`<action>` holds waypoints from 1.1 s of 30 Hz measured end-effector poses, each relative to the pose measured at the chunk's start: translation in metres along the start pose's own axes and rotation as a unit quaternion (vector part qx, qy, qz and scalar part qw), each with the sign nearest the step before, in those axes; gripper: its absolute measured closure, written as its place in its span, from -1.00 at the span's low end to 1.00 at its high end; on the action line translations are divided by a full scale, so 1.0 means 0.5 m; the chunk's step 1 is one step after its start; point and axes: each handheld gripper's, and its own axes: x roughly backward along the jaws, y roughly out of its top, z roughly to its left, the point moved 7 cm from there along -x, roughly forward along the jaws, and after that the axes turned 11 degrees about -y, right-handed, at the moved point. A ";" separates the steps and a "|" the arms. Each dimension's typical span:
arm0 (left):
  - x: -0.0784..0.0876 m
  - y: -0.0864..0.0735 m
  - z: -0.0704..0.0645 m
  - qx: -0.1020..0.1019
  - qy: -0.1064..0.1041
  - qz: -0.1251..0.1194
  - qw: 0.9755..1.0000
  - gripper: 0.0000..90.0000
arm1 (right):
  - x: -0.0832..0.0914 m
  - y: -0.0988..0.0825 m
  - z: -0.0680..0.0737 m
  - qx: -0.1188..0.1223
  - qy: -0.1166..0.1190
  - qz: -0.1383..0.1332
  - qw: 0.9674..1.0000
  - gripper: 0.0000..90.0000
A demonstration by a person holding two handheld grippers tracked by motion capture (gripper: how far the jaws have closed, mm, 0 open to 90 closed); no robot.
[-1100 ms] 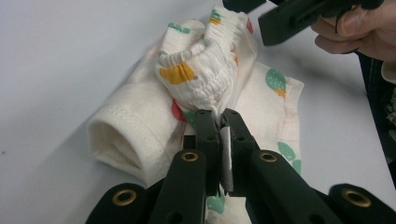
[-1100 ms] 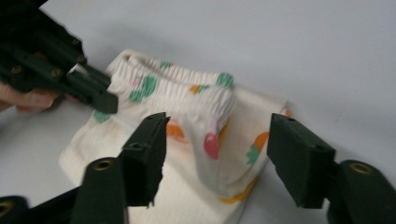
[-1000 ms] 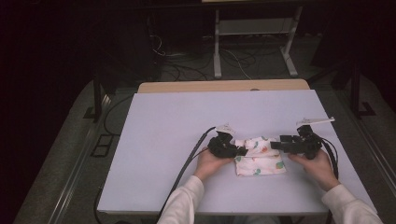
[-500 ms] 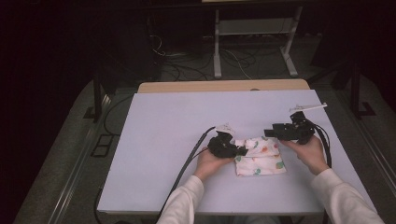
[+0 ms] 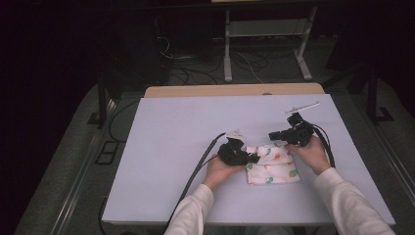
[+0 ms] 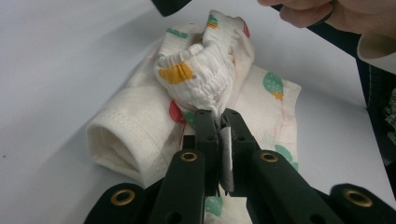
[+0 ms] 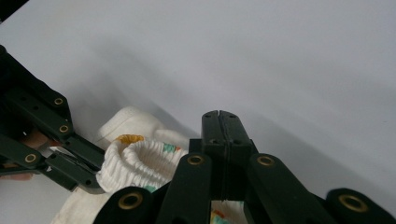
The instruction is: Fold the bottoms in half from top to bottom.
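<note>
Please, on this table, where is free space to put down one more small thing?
The table is bare left of the left tongs and their cable, and along the far edge. It is crowded around the baby pants, between both tongs, the right tongs included.

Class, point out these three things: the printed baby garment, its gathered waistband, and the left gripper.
printed baby garment (image 5: 274, 169), high view, its flat middle.
gathered waistband (image 6: 205, 79), left gripper view, bunched elastic.
left gripper (image 6: 220, 122), left gripper view, between its fingertips.

Right claw (image 5: 276, 135) now shut, off garment (image 5: 272, 166).
</note>
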 end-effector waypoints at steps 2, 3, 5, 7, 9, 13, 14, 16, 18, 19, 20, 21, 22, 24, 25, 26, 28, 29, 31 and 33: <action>0.000 0.000 0.000 -0.001 0.000 -0.001 1.000 0.91 | -0.007 0.000 0.001 0.002 0.000 0.007 1.000 0.97; 0.000 0.000 0.000 0.000 0.000 -0.001 1.000 0.91 | -0.010 0.000 0.002 0.002 0.002 0.010 1.000 0.97; -0.001 0.000 -0.001 0.000 -0.001 -0.002 1.000 0.91 | -0.016 -0.001 0.002 0.000 0.011 0.018 1.000 0.97; -0.001 0.001 -0.001 0.000 -0.001 -0.002 1.000 0.91 | -0.020 -0.001 0.001 -0.002 0.017 0.021 1.000 0.97; -0.001 0.001 -0.001 0.000 -0.001 -0.002 1.000 0.91 | -0.025 -0.003 -0.001 -0.002 0.019 0.027 0.999 0.97; -0.002 0.000 -0.001 0.000 -0.002 -0.001 1.000 0.91 | -0.037 -0.007 -0.003 -0.002 0.021 0.039 0.999 0.97; -0.002 0.000 -0.001 0.000 -0.002 -0.002 1.000 0.91 | -0.039 -0.008 -0.003 -0.002 0.023 0.040 0.999 0.97; -0.002 0.000 -0.001 0.000 -0.002 -0.002 1.000 0.91 | -0.046 -0.010 -0.003 -0.002 0.024 0.048 0.999 0.97; -0.002 0.000 -0.003 0.003 -0.006 -0.002 1.000 0.90 | -0.052 -0.012 -0.002 -0.002 0.026 0.056 0.998 0.97; -0.002 0.000 -0.003 0.005 -0.007 -0.002 1.000 0.89 | -0.054 -0.013 -0.001 -0.002 0.026 0.061 0.998 0.97; -0.002 0.000 -0.003 0.006 -0.008 -0.002 1.000 0.89 | -0.056 -0.014 -0.002 0.001 0.026 0.064 0.998 0.97; -0.003 -0.001 -0.003 0.007 -0.008 -0.001 1.000 0.88 | -0.057 -0.015 -0.001 0.000 0.026 0.067 0.997 0.97; -0.003 -0.002 -0.003 0.009 -0.011 0.000 1.000 0.88 | -0.057 -0.015 -0.001 0.000 0.028 0.070 0.997 0.97; -0.003 -0.002 -0.005 0.016 -0.022 -0.002 1.000 0.78 | -0.058 -0.016 0.002 0.001 0.034 0.077 0.996 0.97; -0.003 -0.002 -0.006 0.019 -0.029 -0.002 0.999 0.70 | -0.057 -0.017 0.004 0.005 0.038 0.080 0.996 0.97; -0.002 -0.002 -0.008 0.021 -0.032 -0.002 0.999 0.61 | -0.057 -0.019 0.004 0.009 0.039 0.084 0.996 0.97; -0.001 0.000 -0.011 0.020 -0.034 -0.002 0.999 0.50 | -0.053 -0.020 0.006 0.007 0.041 0.087 0.995 0.97; 0.000 0.000 -0.012 0.020 -0.035 -0.002 0.999 0.44 | -0.050 -0.019 0.006 0.007 0.044 0.085 0.995 0.97; 0.003 0.003 -0.013 0.021 -0.038 -0.008 0.999 0.33 | -0.045 -0.019 0.007 0.006 0.051 0.086 0.995 0.97; 0.008 0.008 -0.014 0.019 -0.036 -0.019 0.999 0.16 | -0.040 -0.020 0.009 0.008 0.055 0.088 0.995 0.97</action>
